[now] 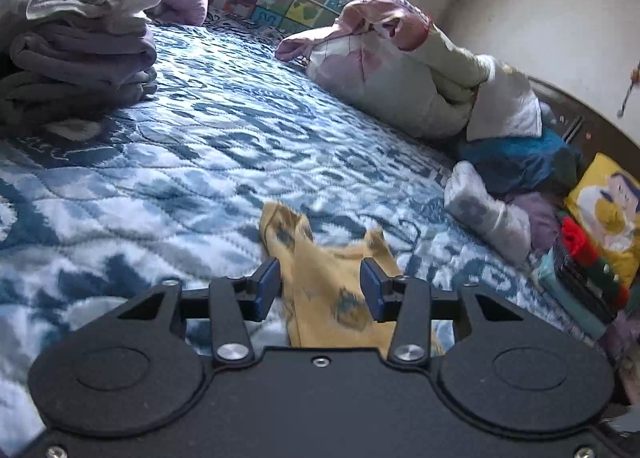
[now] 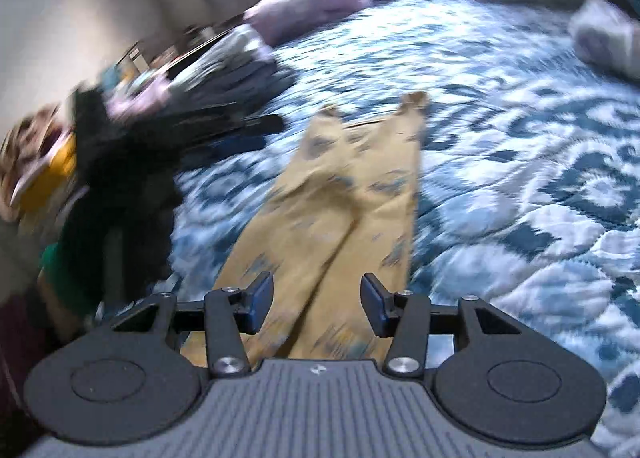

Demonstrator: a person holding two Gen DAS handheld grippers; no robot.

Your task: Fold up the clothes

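Left gripper [image 1: 320, 290] has its jaws apart w/ the yellow garment [image 1: 320, 298] between them; pads don't look pressed on the cloth. Right gripper [image 2: 317, 304] is also parted over the same garment [image 2: 352, 194], nothing clamped. Garment lies flat on the blue quilt [image 1: 200, 162], long axis running straight away from the right gripper, two narrow ends far out. Both sit at the near end, so prob. next grab is here, then fold fwd along that axis.
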